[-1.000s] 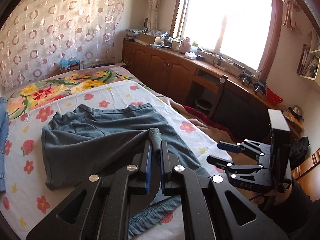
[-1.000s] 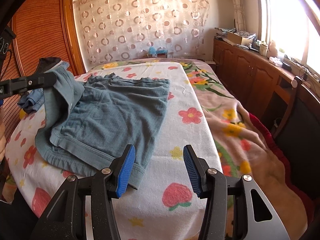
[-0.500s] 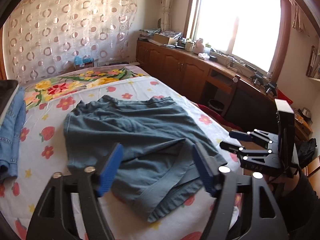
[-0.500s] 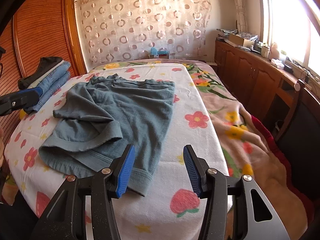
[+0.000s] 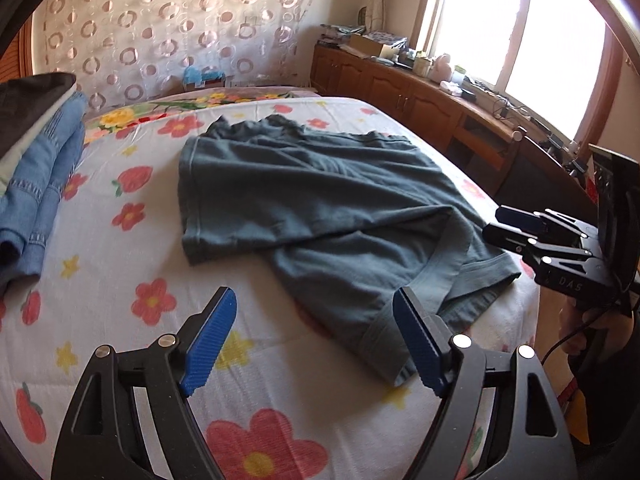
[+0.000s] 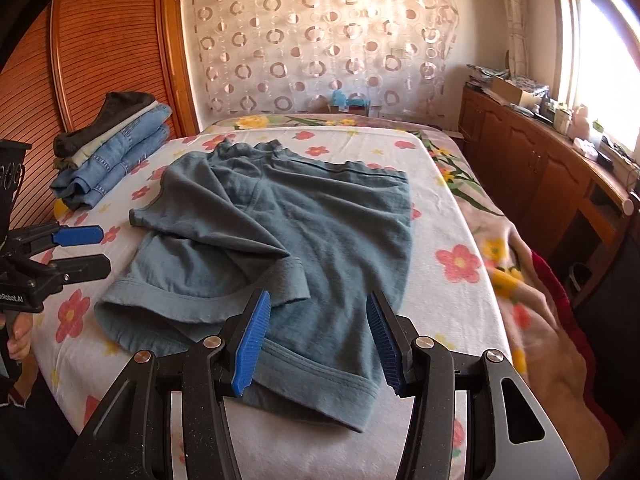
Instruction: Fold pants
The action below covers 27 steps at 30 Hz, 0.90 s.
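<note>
One pair of pants (image 6: 288,240) lies on the bed (image 6: 448,292), one leg folded over. Left gripper (image 5: 314,336) just opened, empty; right gripper (image 6: 318,340) open, empty. Only the right view shows the whole stack of folded clothes (image 6: 112,148) beside the pants.

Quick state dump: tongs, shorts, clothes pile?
Left tongs: open, empty, jaws just opened.
Right tongs: open, empty, above the shorts' hem.
Grey-green shorts: on the bed, one leg folded across the other, rumpled.
Clothes pile: folded, stacked beside the shorts.
</note>
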Each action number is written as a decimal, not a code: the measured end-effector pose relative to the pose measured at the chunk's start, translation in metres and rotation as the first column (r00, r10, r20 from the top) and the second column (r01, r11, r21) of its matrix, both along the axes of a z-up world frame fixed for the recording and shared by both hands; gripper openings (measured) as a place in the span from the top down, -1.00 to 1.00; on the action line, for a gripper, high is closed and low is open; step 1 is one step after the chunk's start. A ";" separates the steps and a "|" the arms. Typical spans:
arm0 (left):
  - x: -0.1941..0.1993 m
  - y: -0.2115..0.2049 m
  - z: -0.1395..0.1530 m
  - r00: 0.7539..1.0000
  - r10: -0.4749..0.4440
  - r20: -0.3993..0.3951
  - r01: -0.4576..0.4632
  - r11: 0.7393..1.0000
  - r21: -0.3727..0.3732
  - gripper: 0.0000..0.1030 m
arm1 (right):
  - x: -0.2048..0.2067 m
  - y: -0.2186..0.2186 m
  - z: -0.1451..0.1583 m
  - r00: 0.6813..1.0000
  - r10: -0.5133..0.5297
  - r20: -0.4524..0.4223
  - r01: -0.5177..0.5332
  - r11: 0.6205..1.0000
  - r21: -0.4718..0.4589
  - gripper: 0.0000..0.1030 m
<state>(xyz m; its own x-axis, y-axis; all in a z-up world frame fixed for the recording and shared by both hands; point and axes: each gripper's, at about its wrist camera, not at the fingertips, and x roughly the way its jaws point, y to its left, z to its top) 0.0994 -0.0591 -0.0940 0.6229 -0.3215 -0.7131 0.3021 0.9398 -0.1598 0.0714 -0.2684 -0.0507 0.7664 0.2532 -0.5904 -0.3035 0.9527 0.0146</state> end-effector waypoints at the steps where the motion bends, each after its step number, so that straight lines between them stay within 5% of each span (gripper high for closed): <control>1: 0.000 0.002 -0.002 1.000 0.002 -0.003 -0.002 1.000 0.000 -0.58 | 0.003 0.002 -0.001 1.000 0.008 -0.001 -0.008 1.000 -0.001 -0.01; 18: 0.001 0.011 -0.024 0.999 0.049 -0.015 -0.049 0.999 0.008 -0.58 | 0.041 0.020 -0.010 0.996 0.062 -0.065 -0.062 0.998 -0.001 0.26; 27: 0.000 0.013 -0.023 0.998 0.056 -0.015 -0.056 0.998 -0.005 -0.58 | 0.036 0.020 -0.005 0.994 0.084 -0.069 -0.081 0.996 0.046 0.81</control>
